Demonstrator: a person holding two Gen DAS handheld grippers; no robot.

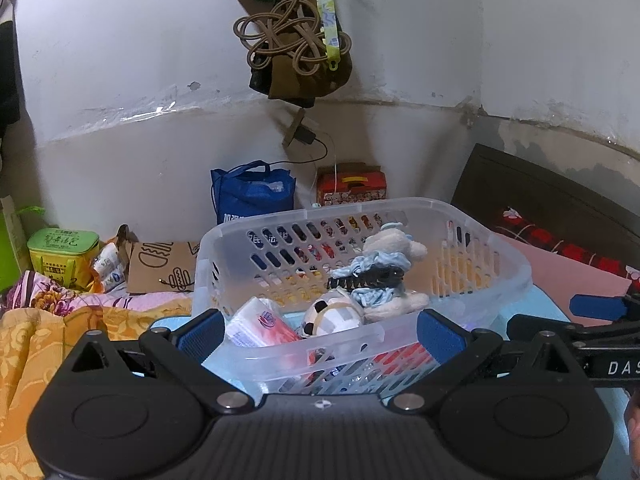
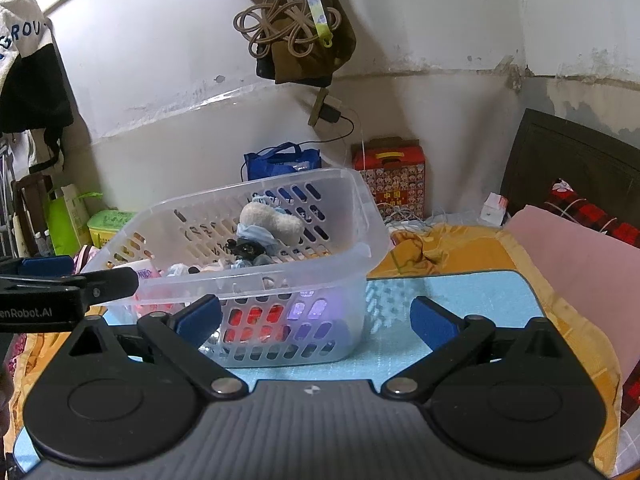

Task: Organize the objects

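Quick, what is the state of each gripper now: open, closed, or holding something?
Left gripper: open, holding nothing; jaws spread before the near rim of the basket.
Right gripper: open, holding nothing; jaws wide apart beside the basket.

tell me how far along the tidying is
Looks nearly done: the basket already holds a plush toy, a tissue pack, a small ball and a black hair clip. Nothing is in hand; the left gripper and right gripper both have open jaws. Nothing loose shows on the blue mat.
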